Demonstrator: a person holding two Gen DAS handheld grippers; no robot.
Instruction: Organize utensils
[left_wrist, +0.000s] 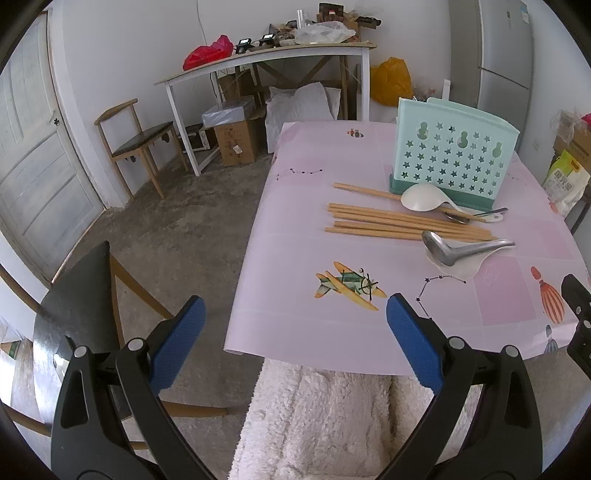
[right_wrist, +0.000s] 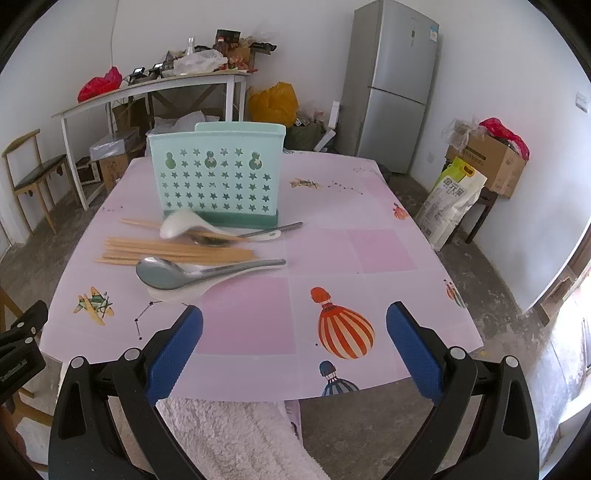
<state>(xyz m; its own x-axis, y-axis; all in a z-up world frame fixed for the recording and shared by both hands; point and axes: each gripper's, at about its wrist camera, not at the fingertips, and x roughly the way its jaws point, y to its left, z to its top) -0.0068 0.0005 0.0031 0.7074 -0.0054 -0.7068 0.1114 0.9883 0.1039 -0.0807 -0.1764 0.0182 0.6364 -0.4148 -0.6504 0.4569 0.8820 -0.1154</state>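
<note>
Right wrist view: utensils lay loose mid-counter, just before the mint holder (right_wrist: 218, 173) near the far edge. Chopsticks (right_wrist: 173, 253) in a rough bundle; steel spoon (right_wrist: 166, 275) resting on a white spoon (right_wrist: 173, 293), nearer the front edge; a white ladle (right_wrist: 181, 223) against the holder's base. Right gripper (right_wrist: 294, 347) and left gripper (left_wrist: 294, 339) hovered at the front edge, fingers spread wide, empty. Judgement: take the top steel spoon by its handle first, lift clear, drop upright.
</note>
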